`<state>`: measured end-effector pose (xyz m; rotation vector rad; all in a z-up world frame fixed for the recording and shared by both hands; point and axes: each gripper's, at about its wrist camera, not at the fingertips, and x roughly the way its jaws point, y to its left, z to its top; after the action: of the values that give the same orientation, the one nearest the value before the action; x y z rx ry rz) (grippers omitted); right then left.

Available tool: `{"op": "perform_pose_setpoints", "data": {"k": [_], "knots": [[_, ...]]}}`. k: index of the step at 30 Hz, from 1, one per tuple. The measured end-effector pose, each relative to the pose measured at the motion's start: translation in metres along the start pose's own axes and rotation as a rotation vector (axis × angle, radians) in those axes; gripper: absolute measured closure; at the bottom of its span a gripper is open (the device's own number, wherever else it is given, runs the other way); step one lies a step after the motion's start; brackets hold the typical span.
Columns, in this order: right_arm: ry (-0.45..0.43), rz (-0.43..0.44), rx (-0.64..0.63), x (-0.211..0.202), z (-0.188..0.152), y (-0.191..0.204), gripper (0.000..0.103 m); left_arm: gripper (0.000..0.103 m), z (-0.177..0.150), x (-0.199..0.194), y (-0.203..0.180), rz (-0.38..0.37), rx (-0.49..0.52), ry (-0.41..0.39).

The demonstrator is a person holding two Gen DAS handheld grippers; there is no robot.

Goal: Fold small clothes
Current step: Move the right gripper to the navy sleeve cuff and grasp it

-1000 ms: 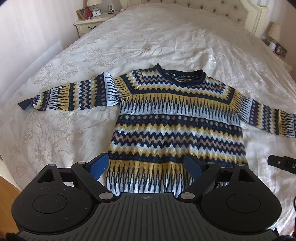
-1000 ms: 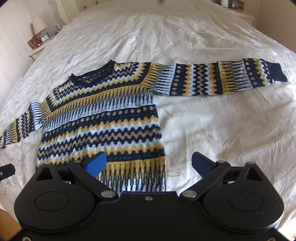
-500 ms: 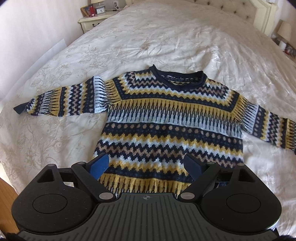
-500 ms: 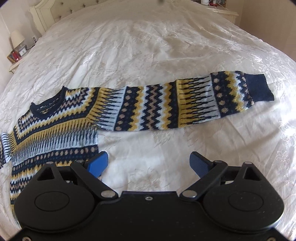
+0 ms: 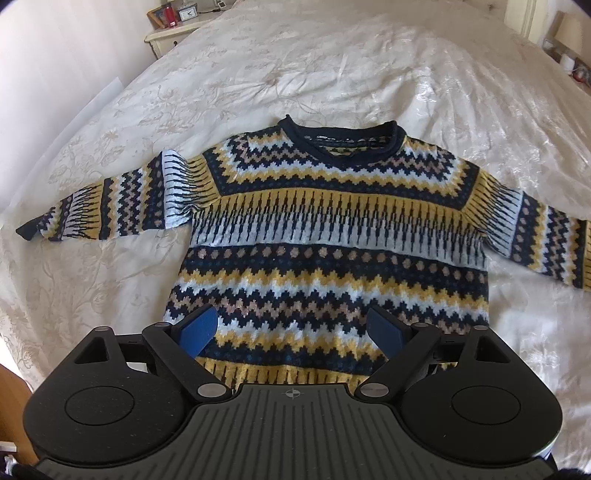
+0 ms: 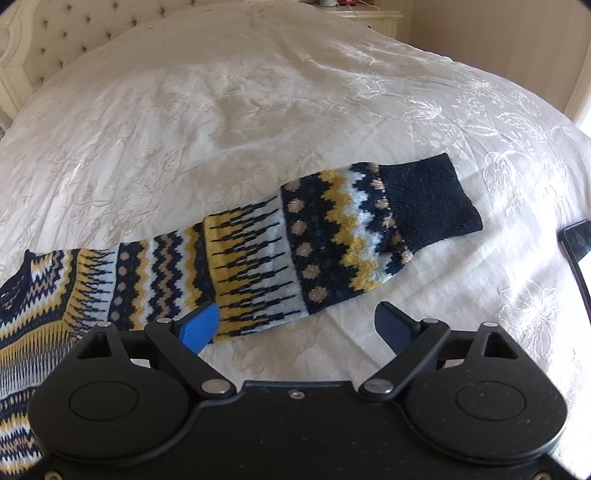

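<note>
Presently, operator, your count stands at one sweater [image 5: 332, 236], two sleeves, one bedspread [image 5: 295, 66] and two grippers.

Item: the sweater lies flat, front up, at the middle of the left wrist view, on the cream floral bedspread. Its collar [image 5: 340, 136] points to 12 o'clock and its hem to 6 o'clock, so the body's long axis runs 12 to 6. One sleeve [image 5: 110, 206] reaches out toward 9 o'clock, the other toward 3 o'clock and off the picture's edge.

Item: in the right wrist view that second sleeve [image 6: 295, 243] lies spread flat with its long axis running from 8 o'clock to 2 o'clock, and its plain navy cuff [image 6: 428, 199] is at the 2 o'clock end.

Writing: a neck label shows inside the collar, too small to read. No brand is legible anywhere.

Tools: your left gripper [image 5: 291, 328] has its jaws wide apart over the lower body of the sweater, nothing clamped. Your right gripper [image 6: 295, 325] has its jaws also apart, though they have just been closing a little; the sleeve's near edge lies ahead of the left blue pad [image 6: 199, 326], and bare bedspread shows between the pads.

At 11 o'clock in the left view a nightstand [image 5: 170, 33] carries a small clock [image 5: 189, 14].
</note>
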<state>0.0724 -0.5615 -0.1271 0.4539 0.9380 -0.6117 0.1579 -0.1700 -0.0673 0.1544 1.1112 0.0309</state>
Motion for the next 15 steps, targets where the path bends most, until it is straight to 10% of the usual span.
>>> {"op": "perform_pose_setpoints", "data": {"k": [12,15], "knots": [[-0.072,0.054,0.223,0.032,0.014,-0.043,0.013,0.015,-0.001,0.009,0.000,0.044,0.004,0.030],[-0.088,0.035,0.214,0.033,0.019,-0.042,0.042,0.015,-0.002,0.010,0.002,0.044,0.002,0.032]]}}
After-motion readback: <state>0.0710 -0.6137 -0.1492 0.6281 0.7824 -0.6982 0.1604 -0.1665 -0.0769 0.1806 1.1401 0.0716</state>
